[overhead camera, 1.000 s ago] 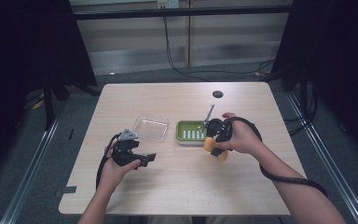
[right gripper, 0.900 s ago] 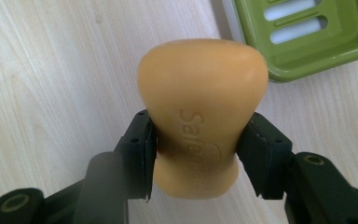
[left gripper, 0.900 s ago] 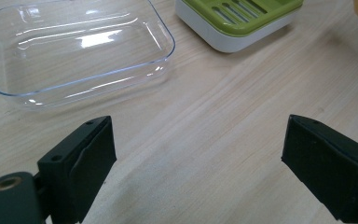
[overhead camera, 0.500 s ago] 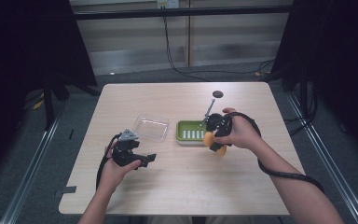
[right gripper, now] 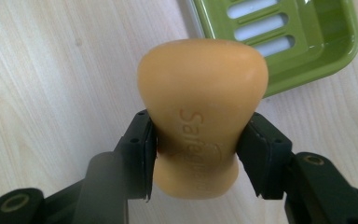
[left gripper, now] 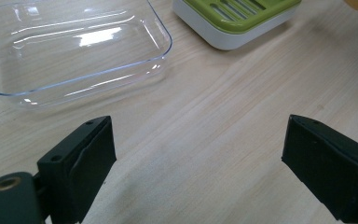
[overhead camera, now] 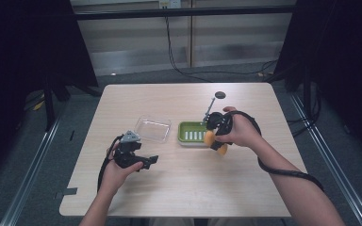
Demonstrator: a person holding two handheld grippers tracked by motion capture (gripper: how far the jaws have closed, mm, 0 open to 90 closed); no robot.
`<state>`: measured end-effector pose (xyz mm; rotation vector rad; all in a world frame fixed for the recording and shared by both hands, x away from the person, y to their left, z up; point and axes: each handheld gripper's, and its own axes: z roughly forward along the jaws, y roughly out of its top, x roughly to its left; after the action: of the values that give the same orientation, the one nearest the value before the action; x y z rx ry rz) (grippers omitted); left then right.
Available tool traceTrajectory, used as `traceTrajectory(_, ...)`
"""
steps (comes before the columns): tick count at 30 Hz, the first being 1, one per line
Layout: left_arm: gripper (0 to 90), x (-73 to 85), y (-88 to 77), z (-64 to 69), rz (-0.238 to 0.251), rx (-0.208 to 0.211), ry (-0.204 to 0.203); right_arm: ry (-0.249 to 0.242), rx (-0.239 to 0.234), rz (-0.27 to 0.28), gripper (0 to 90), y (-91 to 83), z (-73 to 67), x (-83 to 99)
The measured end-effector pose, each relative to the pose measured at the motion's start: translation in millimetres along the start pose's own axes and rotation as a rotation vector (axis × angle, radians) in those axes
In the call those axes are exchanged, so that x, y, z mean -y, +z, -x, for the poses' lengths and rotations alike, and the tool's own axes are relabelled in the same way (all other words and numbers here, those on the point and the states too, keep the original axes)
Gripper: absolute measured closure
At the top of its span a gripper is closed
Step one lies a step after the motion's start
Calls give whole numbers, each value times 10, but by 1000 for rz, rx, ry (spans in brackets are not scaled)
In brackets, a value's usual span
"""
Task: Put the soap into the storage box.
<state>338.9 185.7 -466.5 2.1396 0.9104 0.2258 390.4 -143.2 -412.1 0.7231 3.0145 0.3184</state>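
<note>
An orange bar of soap (right gripper: 200,107) sits squeezed between the two black jaws of my right gripper (right gripper: 196,144), which is shut on it. The soap (overhead camera: 215,141) hangs just above the table at the right end of a green slotted soap dish (overhead camera: 191,132); part of that dish (right gripper: 303,42) lies beyond the soap. My left gripper (overhead camera: 150,161) rests low over the table at front left, its jaws wide open with bare wood between them (left gripper: 198,163). A clear plastic lid or tray (left gripper: 70,46) lies ahead of it, left of the dish (left gripper: 242,23).
The wooden table (overhead camera: 188,188) has a small dark round mark (overhead camera: 220,94) near its far edge. A thin rod (overhead camera: 209,108) rises behind the dish. Cables trail from both grippers. Dark floor and metal rails surround the table.
The right hand has carried the soap a little to the left, closer to the green dish. The left hand has kept still.
</note>
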Motion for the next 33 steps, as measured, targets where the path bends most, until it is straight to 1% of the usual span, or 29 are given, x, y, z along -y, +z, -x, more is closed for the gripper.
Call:
traceTrajectory(1,93,0,0,0,0,-1,0,7,4,6,504,3,4,-5)
traceTrajectory(2,93,1,2,0,-1,-5,6,12,-5,1,504,6,9,-12)
traceTrajectory(4,93,2,2,2,-7,-12,12,7,2,4,504,4,21,-16)
traceTrajectory(5,93,3,10,10,1,-10,1,5,2,-2,504,2,26,-22)
traceTrajectory(7,92,2,9,6,-8,-4,14,5,3,-2,504,-5,37,-26)
traceTrajectory(12,92,4,18,11,-6,1,8,11,8,-3,504,-26,74,-37)
traceTrajectory(14,92,3,13,12,-9,-6,8,21,11,-4,504,-32,86,-46)
traceTrajectory(19,92,7,18,8,-5,2,5,16,9,-8,504,-16,117,-69)
traceTrajectory(20,92,7,19,11,-4,-4,5,16,12,-11,504,-16,114,-74)
traceTrajectory(22,92,7,18,10,-5,1,5,13,12,-12,504,-10,113,-87)
traceTrajectory(23,92,7,17,11,-10,-2,7,13,12,-12,504,-10,113,-87)
traceTrajectory(24,92,9,22,14,-9,-6,6,8,5,-15,504,-12,113,-103)
traceTrajectory(25,92,10,25,10,-10,3,9,8,5,-15,504,-12,113,-103)
traceTrajectory(27,92,13,27,13,-13,-2,10,4,12,-17,504,-12,117,-120)
traceTrajectory(28,92,14,26,13,-15,-5,13,13,11,-19,504,-13,113,-122)
traceTrajectory(29,92,14,26,13,-15,-6,13,1,12,-18,504,-18,123,-130)
traceTrajectory(31,93,16,30,11,-12,1,6,8,10,-16,504,-25,126,-140)
traceTrajectory(32,92,19,35,8,-11,3,5,2,5,-16,504,-25,139,-151)
traceTrajectory(33,92,19,37,9,-10,2,6,4,10,-19,504,-26,142,-157)
